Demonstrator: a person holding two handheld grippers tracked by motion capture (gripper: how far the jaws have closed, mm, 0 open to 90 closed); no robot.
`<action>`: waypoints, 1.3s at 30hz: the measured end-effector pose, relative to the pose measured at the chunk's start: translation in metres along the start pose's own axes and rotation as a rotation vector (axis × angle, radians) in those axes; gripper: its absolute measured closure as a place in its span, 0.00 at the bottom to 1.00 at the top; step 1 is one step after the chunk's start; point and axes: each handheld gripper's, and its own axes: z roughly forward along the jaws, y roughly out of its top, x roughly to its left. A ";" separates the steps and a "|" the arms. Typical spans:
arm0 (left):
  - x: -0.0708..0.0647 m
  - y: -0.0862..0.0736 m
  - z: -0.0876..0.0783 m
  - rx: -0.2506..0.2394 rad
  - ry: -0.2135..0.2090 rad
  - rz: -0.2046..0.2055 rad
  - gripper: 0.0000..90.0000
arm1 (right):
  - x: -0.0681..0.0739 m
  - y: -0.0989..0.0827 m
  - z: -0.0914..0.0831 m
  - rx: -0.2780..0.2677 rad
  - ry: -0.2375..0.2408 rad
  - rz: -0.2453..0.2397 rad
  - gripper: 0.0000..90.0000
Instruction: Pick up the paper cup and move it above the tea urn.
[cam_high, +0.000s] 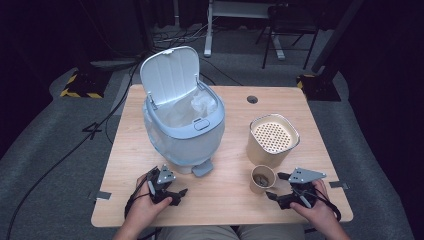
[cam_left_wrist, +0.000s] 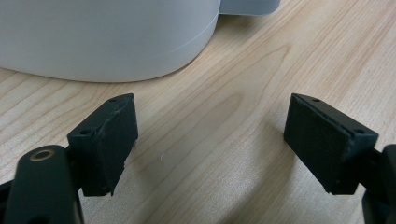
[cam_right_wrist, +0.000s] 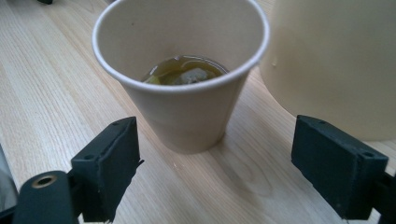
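Cup (cam_right_wrist: 187, 93): on the tabletop (cam_high: 225, 200), just in front of the right gripper (cam_right_wrist: 215, 168); soggy bits inside, hard to make out.
Right jaws: wide, empty.
Left gripper (cam_left_wrist: 210, 144): wide, empty, near the bin (cam_left_wrist: 102, 37), whose top is cut off.

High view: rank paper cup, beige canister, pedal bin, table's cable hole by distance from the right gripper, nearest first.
From the right gripper:
1. Paper cup, just ahead of its jaws, toward the table's middle.
2. Beige canister, right behind the cup.
3. Pedal bin, lid up, across on the left half.
4. Cable hole, near the far edge.
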 end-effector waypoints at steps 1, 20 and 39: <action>0.000 0.000 0.000 0.000 0.000 0.000 0.20 | 0.001 0.002 0.003 -0.005 0.004 -0.005 0.18; 0.000 0.000 0.000 -0.002 0.001 0.001 0.20 | 0.013 0.012 0.038 -0.060 -0.003 0.022 0.30; -0.002 0.000 0.000 -0.002 0.013 -0.014 0.20 | 0.012 0.019 0.018 -0.108 0.014 -0.027 0.33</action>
